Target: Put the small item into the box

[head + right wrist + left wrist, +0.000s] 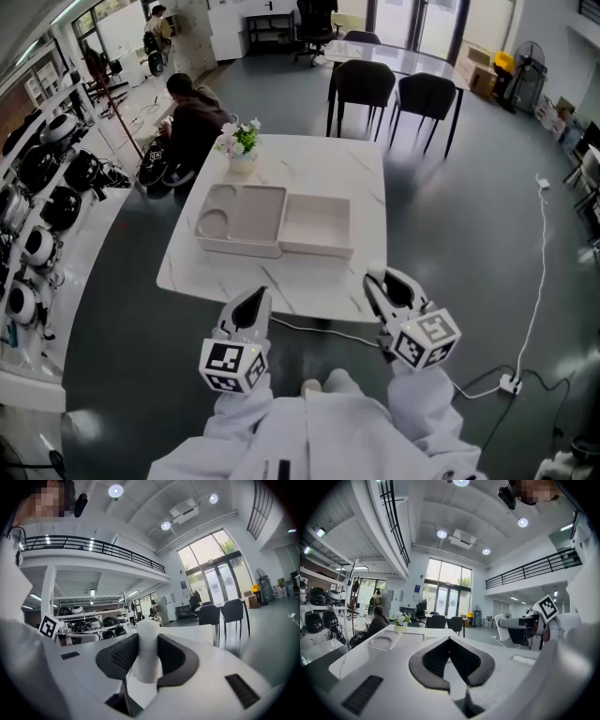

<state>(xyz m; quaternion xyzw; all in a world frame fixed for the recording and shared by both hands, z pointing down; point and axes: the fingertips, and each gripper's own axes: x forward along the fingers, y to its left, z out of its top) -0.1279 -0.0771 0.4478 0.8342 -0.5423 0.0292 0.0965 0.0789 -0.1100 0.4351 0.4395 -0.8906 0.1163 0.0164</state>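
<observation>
White and veined like marble, the rectangular table top (pixel 347 169) stretches ahead of both pairs of jaws in the head view. Well beyond the tips sits a shallow white rectangular box (pixel 319 225), its left side flush against a white moulded tray with a round recess (pixel 239 217). Farther off, past the tray, stands a small pot of pale flowers (pixel 241 145). The left gripper (pixel 251 298) and the right gripper (pixel 375 279) hover side by side at the near edge of the table, well apart from each other and both short of the box. Each carries its marker cube above a white sleeve. From the left gripper view, the dark ribbed pads (pixel 433 660) lean together and meet at their tips with nothing caught between them. The tray lies ahead and a little to the left of these jaws, and the other gripper shows off to their right. From the right gripper view, the jaws are pinching a small white plastic item with a rounded top and a flared foot (pixel 147 651). It stands upright between the pads, its top rising above them. Two black chairs (pixel 220 613) stand ahead and to the right of these jaws.
</observation>
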